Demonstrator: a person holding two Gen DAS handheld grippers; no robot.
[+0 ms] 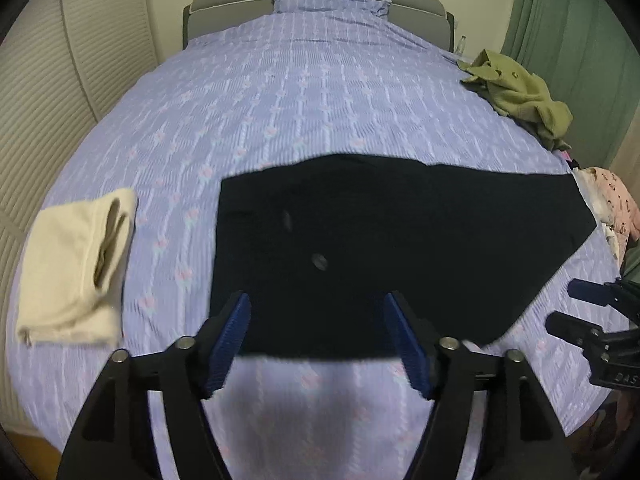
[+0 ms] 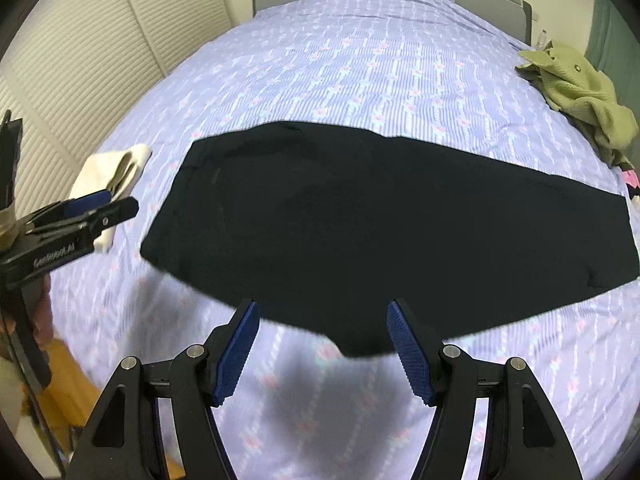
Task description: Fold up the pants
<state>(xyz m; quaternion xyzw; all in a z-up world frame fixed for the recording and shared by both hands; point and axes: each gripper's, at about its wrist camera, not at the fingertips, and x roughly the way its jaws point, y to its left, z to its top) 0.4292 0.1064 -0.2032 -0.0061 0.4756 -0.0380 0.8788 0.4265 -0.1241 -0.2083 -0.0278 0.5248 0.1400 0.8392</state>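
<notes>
The black pants [image 2: 360,220] lie flat and smooth across the near part of the bed [image 2: 340,60], legs together, tapering rightward. The left gripper [image 1: 318,334] and right gripper [image 2: 324,338] hover above them, jaws spread, holding nothing.

A folded cream towel [image 1: 74,264] lies on the lilac patterned bedspread [image 1: 304,96], an olive-green garment [image 1: 520,96] crumpled near the green curtain [image 1: 568,40].
</notes>
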